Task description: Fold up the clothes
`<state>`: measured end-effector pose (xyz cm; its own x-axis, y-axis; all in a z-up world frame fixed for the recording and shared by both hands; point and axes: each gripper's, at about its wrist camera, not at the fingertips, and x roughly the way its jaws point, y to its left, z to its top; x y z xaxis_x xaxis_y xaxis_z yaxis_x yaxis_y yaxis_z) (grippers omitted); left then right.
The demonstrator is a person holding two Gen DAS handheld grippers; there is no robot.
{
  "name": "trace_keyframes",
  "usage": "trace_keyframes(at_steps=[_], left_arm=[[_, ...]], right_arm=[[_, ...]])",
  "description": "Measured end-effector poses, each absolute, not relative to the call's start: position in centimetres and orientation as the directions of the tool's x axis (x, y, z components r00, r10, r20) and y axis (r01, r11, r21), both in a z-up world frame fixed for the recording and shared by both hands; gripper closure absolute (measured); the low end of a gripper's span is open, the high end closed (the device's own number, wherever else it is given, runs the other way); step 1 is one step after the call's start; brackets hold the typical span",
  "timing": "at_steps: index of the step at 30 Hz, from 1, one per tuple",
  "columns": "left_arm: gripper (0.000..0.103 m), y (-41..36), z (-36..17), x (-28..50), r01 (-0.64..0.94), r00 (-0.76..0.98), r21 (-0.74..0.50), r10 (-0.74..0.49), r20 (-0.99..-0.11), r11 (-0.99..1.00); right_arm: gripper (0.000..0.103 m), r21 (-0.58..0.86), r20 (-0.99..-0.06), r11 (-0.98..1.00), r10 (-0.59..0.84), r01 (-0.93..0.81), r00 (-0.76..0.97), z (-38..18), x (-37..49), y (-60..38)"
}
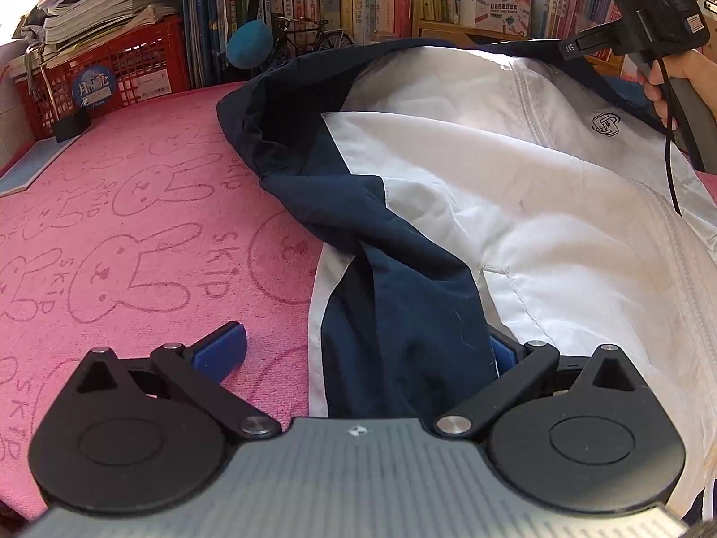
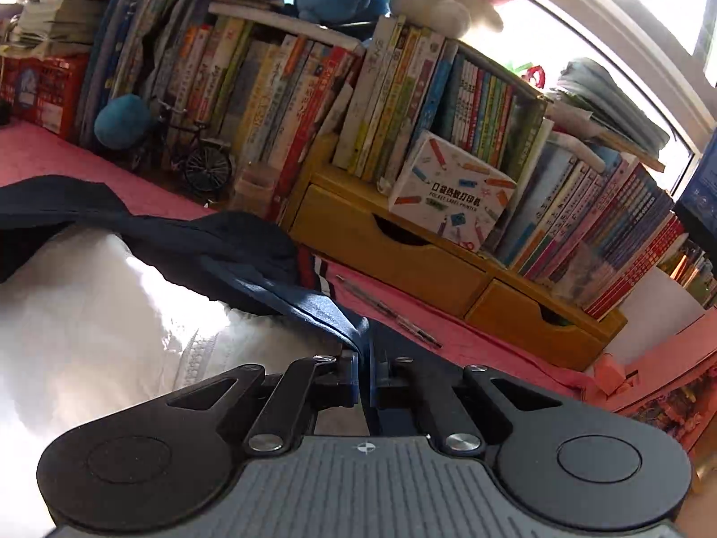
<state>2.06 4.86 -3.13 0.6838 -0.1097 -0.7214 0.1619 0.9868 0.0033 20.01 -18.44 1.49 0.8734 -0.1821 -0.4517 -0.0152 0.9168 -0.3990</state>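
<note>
A navy and white jacket (image 1: 515,188) lies on the pink bunny-print towel (image 1: 134,224), zipper up, with a small logo on the chest. My left gripper (image 1: 363,349) is open at the jacket's near edge; a navy sleeve lies between its blue pads (image 1: 219,349), the right pad mostly hidden under the cloth. My right gripper (image 2: 364,358) is shut on the jacket's navy edge (image 2: 331,314) at the far side and holds it lifted. The right gripper with its hand also shows in the left wrist view (image 1: 650,13).
Rows of books (image 2: 403,103) and a yellow wooden drawer unit (image 2: 403,246) line the back. A red crate (image 1: 107,76) with papers stands at the back left. A toy bicycle (image 1: 309,40), a blue plush ball (image 1: 248,42) and a pen (image 2: 385,309) lie near the jacket.
</note>
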Motion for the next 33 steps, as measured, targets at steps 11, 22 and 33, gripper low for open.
trace_keyframes(at_steps=[11, 22, 33], left_arm=[[0.000, 4.9, -3.2, 2.2, 0.171, 0.687, 0.004, -0.116, -0.718, 0.985], [0.000, 4.9, -3.2, 2.0, 0.153, 0.696, 0.002, -0.107, -0.710, 0.988], [0.000, 5.7, -4.1, 0.8, 0.220, 0.766, -0.003, -0.175, -0.618, 0.975]], right_arm=[[0.092, -0.409, -0.390, 0.777, -0.623, 0.478, 0.678, 5.7, 11.7, -39.8], [0.010, 0.003, -0.562, 0.999, 0.029, -0.033, 0.826, 5.5, 21.5, -23.5], [0.091, 0.151, -0.816, 0.987, 0.094, 0.054, 0.571, -1.8, 32.8, -6.1]])
